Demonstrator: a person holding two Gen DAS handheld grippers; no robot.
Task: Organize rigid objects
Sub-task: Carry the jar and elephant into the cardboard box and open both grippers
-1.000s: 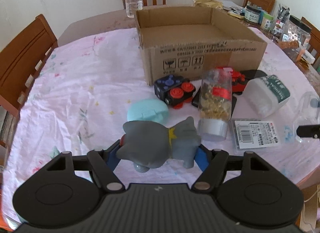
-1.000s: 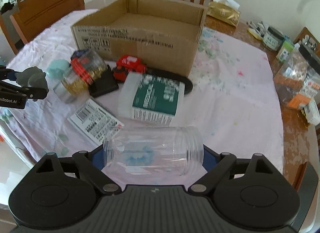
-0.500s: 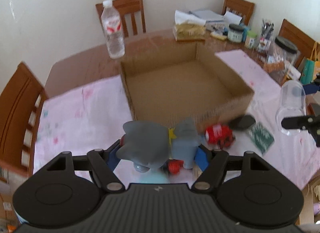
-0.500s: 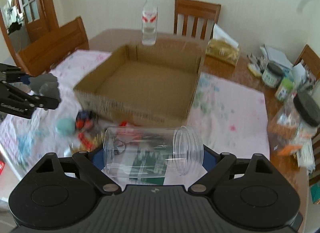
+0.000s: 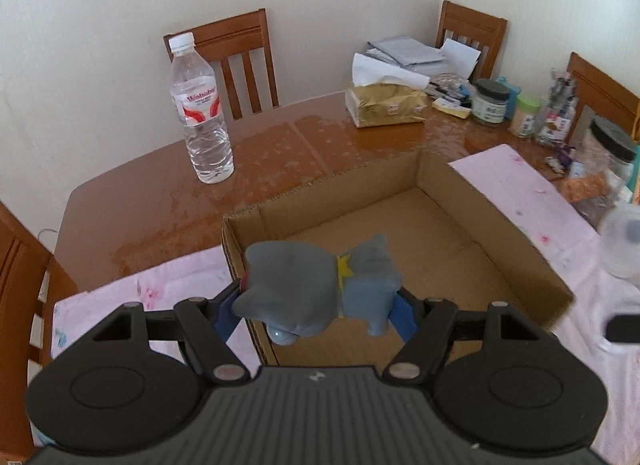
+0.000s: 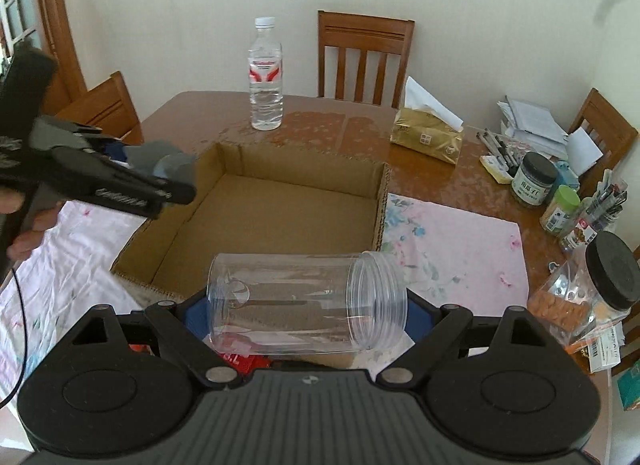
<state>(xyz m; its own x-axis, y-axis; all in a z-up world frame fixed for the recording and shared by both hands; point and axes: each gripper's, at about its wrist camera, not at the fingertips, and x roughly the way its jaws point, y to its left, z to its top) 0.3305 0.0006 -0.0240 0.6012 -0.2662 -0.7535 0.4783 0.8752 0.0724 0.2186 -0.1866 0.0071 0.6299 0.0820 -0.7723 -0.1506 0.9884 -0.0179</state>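
The left claw (image 5: 320, 305) pinches a grey elephant toy (image 5: 316, 285) above the cardboard box (image 5: 500, 233), while the right claw (image 6: 308, 313) pinches a sideways clear jar (image 6: 304, 301).

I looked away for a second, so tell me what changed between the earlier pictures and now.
Both grippers rose from the cluttered cloth and moved over the cardboard box. The left gripper stays clamped on the grey elephant toy, the right gripper on the clear jar. The box is still empty.
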